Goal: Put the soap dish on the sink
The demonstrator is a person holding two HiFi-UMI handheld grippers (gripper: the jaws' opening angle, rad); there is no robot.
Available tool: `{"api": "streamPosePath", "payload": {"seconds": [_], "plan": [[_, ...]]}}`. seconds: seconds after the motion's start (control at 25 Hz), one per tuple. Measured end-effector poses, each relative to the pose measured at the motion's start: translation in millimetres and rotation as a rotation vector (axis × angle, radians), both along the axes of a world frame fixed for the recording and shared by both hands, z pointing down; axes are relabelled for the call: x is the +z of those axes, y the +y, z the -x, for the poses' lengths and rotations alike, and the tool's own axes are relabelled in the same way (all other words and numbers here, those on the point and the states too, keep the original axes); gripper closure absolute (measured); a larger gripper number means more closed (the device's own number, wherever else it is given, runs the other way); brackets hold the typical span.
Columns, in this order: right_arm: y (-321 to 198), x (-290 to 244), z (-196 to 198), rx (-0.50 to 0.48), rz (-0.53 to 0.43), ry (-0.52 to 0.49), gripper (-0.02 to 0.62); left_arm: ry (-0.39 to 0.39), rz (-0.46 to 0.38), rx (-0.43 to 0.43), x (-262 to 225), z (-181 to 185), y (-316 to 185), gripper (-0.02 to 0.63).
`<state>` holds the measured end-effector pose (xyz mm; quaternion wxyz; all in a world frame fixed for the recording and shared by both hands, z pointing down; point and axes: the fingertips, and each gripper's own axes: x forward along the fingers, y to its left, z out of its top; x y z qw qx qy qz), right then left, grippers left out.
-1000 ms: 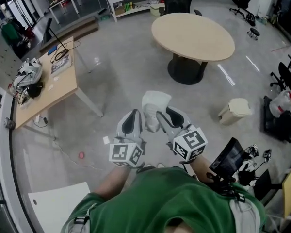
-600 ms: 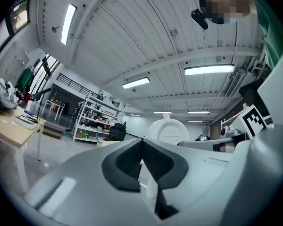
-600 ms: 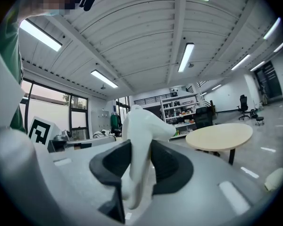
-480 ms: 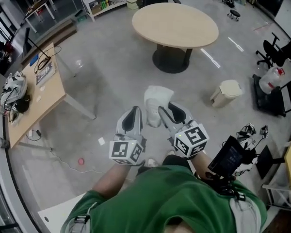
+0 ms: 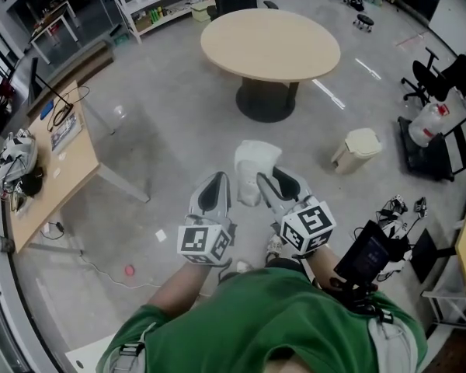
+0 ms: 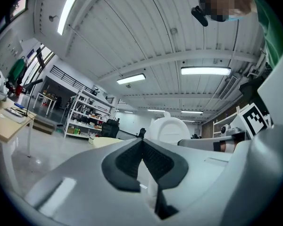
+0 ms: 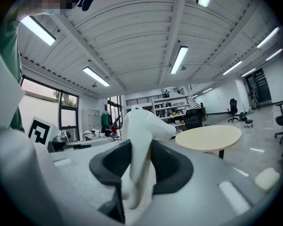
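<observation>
The soap dish [image 5: 254, 164] is a white moulded piece, and my right gripper [image 5: 269, 183] is shut on its near edge, carrying it level over the floor. In the right gripper view the dish [image 7: 142, 121] stands upright between the two dark pads [image 7: 167, 161], which press on it from both sides. My left gripper [image 5: 212, 194] floats just left of the dish, not touching it, its jaws together with nothing between them. The left gripper view shows its pads [image 6: 125, 161] meeting at the tip, with the dish [image 6: 170, 130] beyond them. No sink is in any view.
A round beige table [image 5: 270, 45] on a dark pedestal stands ahead. A small cream bin [image 5: 357, 150] sits on the floor to the right. A wooden desk [image 5: 50, 169] with cables is at left. Office chairs, a water jug and a black device [image 5: 367, 255] crowd the right side.
The whole scene has slid left and down in the head view as the person turns. Both grippers keep their places relative to each other, with the dish still held.
</observation>
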<state>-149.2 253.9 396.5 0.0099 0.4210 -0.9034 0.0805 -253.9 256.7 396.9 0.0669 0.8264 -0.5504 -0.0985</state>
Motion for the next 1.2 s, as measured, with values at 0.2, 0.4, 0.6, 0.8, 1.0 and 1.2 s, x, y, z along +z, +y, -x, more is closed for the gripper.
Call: {"api": "streamPosePath", "payload": {"seconds": [0.2,0.4,0.6,0.8,1.0,1.2], "plan": [[-21,-3,-30,0.022,-0.004,-0.014,0.469,-0.009,-0.004,0.009,-6,-28,-24,0.6],[-46,-7,-58,0.042,-0.017,-0.031,0.469,-0.016,-0.004,0.021,-9,-56,-54,0.6],[-71,-4,-96,0.059,-0.027,-0.04,0.469,-0.015,-0.008,0.025,-5,-90,-79,0.6],[-93,0,-122,0.065,-0.031,-0.043,0.469,-0.02,-0.008,0.026,-3,-116,-101,0.6],[-110,5,-150,0.076,-0.027,-0.054,0.469,-0.032,-0.003,0.031,-1,-144,-115,0.6],[-124,11,-162,0.079,-0.004,-0.069,0.469,-0.054,0.023,0.031,4,-154,-127,0.6]]}}
